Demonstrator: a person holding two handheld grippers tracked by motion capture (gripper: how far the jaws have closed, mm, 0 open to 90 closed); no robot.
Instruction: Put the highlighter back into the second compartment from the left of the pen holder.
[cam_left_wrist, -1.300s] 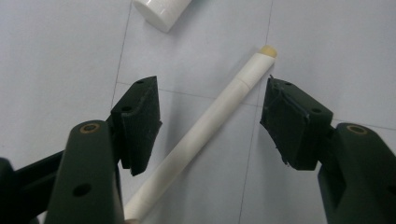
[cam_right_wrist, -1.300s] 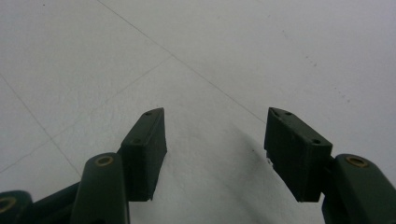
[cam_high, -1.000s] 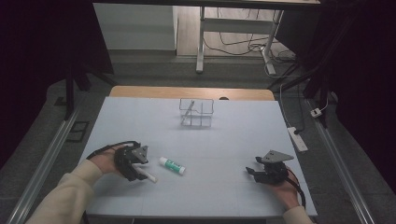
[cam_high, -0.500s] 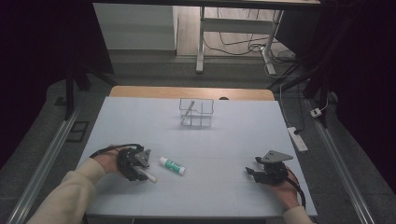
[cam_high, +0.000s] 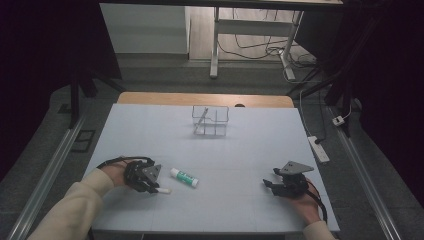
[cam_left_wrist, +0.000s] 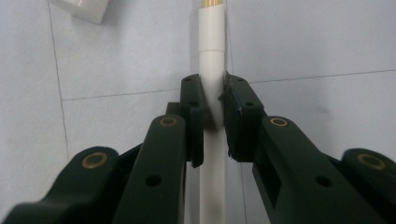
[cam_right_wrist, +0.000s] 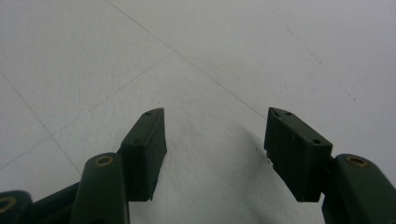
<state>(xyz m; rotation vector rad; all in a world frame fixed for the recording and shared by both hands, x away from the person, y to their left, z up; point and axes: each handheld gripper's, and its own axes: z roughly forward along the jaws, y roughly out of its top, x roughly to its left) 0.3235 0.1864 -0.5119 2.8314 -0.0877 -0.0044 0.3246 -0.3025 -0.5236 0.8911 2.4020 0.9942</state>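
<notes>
The left tool (cam_left_wrist: 214, 100) has just been closing and now clamps a plain white pen (cam_left_wrist: 212, 51); no writing is legible.

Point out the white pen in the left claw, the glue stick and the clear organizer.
white pen (cam_left_wrist: 211, 51), left gripper view, on its barrel above the jaws.
glue stick (cam_high: 184, 177), high view, on its labelled body.
clear organizer (cam_high: 210, 120), high view, on its front wall.
</notes>
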